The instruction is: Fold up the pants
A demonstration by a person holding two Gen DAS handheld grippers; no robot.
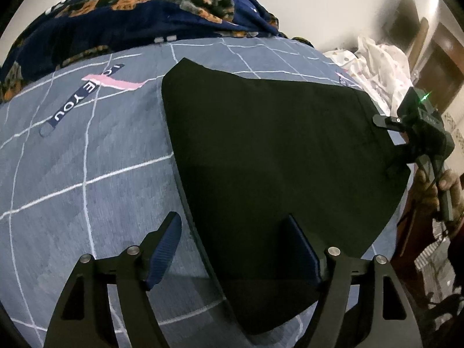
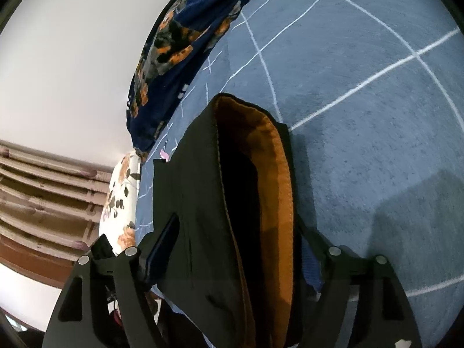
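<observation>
1. The black fabric pants (image 1: 269, 150) lie spread flat on a blue-grey bedsheet with a white grid pattern (image 1: 87, 159), folded into a broad dark slab that tapers toward the near edge of the bed.
2. The left gripper (image 1: 235, 249) stands with its jaws wide apart. Its blue ribbed left finger (image 1: 166, 249) hangs over bare sheet just beside the pants' left edge, while the right finger (image 1: 301, 249) lies over the black cloth, so that edge runs between the two. Nothing is pinched.
3. In the left wrist view the right gripper (image 1: 390, 142) sits at the far right edge of the pants, held by the person's hand (image 1: 443, 185).
4. In the right wrist view the jaws straddle the waistband end of the pants (image 2: 203, 203), where an orange inner lining (image 2: 275, 188) shows in the open waist. Whether the pads actually clamp the cloth I cannot tell.
5. A dark blue blanket with orange and grey print (image 1: 130, 8) is heaped along the far side of the bed, and a white crumpled cloth (image 1: 377, 61) lies past the pants' far right corner.
</observation>
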